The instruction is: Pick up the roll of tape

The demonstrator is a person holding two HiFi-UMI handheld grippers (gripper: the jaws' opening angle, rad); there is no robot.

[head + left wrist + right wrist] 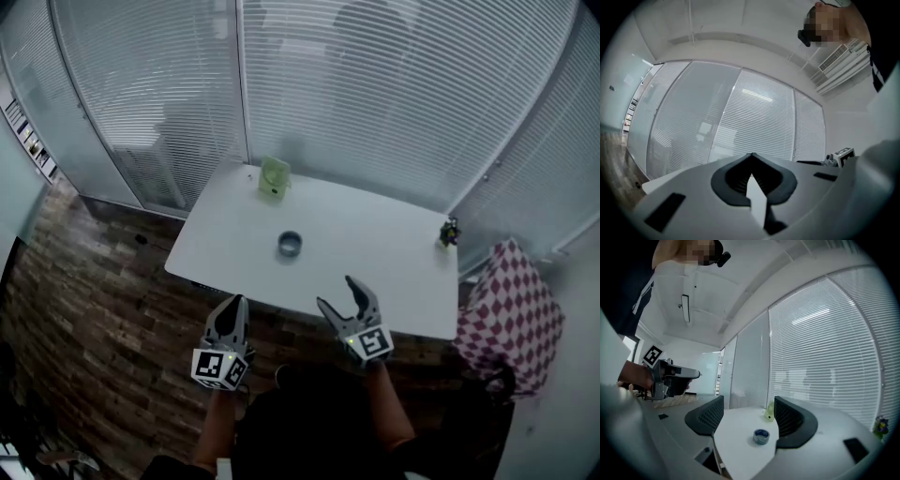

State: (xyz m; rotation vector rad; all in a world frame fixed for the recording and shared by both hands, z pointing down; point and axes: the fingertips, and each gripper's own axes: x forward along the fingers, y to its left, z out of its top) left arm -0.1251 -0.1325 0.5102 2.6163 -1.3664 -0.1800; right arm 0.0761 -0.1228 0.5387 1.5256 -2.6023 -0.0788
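Note:
A blue-grey roll of tape [290, 244] lies flat near the middle of the white table [394, 253]. In the right gripper view the roll of tape [761, 437] sits ahead, low between the jaws and some way off. My right gripper [336, 291] is open over the table's near edge, short of the roll, with nothing in it. My left gripper [238, 302] hangs off the table's near left side, jaws shut and empty. The left gripper view [752, 159] points up at the blinds and shows no tape.
A pale green object [274, 176] stands at the table's far edge. A small potted plant [450, 232] is at the right end. A red-and-white checked cloth [511, 309] lies beside the table's right side. Window blinds surround the table, and wood flooring [84, 281] lies to the left.

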